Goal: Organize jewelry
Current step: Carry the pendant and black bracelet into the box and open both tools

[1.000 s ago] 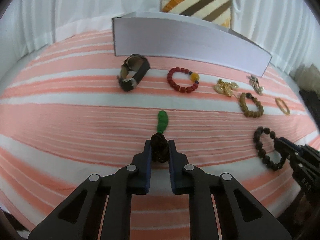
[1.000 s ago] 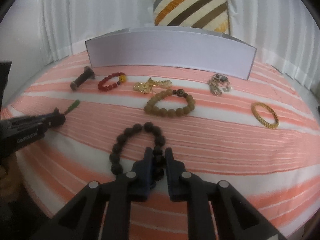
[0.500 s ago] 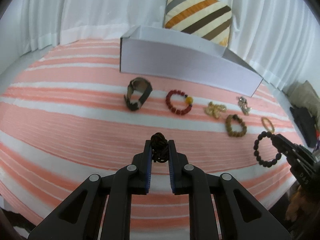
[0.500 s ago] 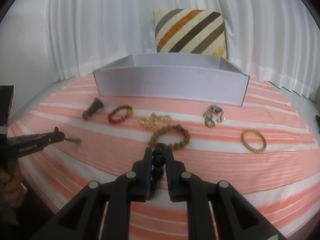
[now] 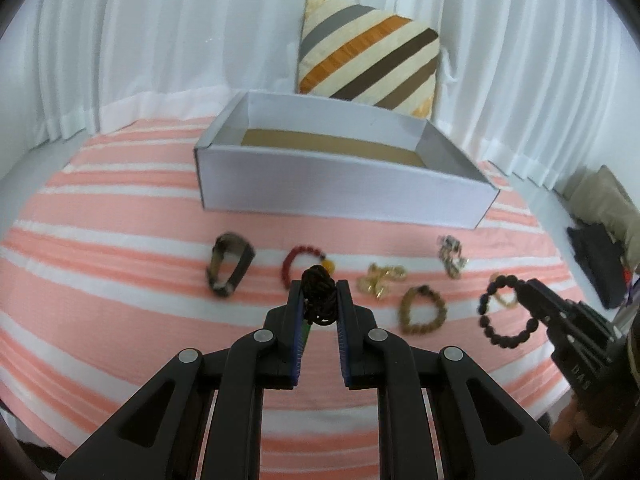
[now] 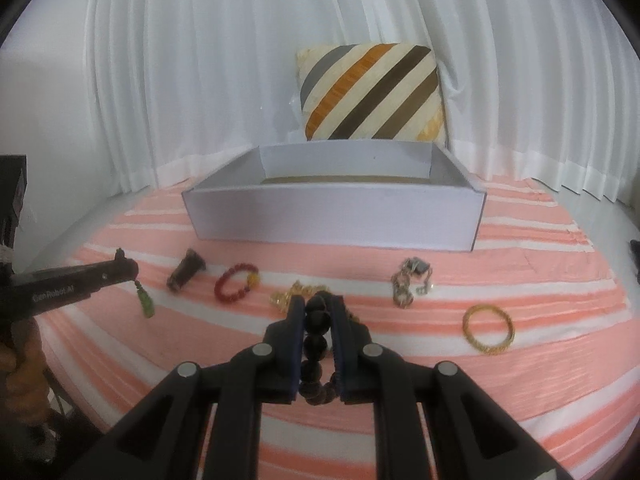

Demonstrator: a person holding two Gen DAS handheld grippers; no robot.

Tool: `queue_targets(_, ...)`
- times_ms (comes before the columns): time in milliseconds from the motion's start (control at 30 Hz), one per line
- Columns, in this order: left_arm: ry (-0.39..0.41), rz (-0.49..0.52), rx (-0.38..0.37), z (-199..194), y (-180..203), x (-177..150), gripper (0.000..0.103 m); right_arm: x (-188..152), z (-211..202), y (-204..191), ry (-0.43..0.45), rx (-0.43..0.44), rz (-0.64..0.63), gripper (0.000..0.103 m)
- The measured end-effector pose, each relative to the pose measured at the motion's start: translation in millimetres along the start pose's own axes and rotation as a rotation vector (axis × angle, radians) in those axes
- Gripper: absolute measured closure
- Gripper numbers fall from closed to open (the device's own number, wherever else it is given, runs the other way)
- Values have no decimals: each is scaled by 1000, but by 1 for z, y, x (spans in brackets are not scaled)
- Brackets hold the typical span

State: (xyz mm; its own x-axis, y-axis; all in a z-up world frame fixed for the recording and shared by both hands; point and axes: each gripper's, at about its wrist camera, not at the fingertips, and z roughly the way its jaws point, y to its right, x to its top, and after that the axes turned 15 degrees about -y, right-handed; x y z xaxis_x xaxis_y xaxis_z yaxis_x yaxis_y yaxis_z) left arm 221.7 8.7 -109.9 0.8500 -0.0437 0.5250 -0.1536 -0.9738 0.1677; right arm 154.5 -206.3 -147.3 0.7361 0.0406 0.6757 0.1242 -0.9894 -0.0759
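Observation:
My left gripper [image 5: 319, 296] is shut on a dark corded pendant [image 5: 318, 300] and holds it above the striped cloth; its green jade drop [image 6: 145, 305] hangs below the fingers in the right wrist view. My right gripper [image 6: 317, 312] is shut on a black bead bracelet [image 6: 316, 344], which hangs in the air in the left wrist view [image 5: 505, 314]. An open white box [image 5: 340, 184] with a brown floor stands behind the row of jewelry, also in the right wrist view [image 6: 336, 216].
On the cloth lie a watch [image 5: 229, 266], a red bead bracelet [image 5: 296, 266], a gold chain [image 5: 380, 280], a brown bead bracelet [image 5: 424, 312], a silver chain [image 6: 412, 280] and a gold bangle [image 6: 488, 328]. A striped cushion [image 5: 368, 68] leans on the curtain.
Both grippers have lifted their pieces off the cloth and risen, so the box's inside now shows. The pendant's green drop and the black bracelet now hang free.

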Motion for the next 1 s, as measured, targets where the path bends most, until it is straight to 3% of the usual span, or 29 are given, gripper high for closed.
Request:
queue_targets(567, -20, 22, 32, 27, 6, 103, 90, 107, 21, 22, 52, 21, -36, 90)
queue_targets(800, -37, 14, 13, 40, 5, 147, 90, 150, 41, 34, 32, 51, -27, 90)
queue_targets(1000, -57, 15, 6, 58, 6, 204, 90, 197, 66, 46, -15, 82, -16, 90)
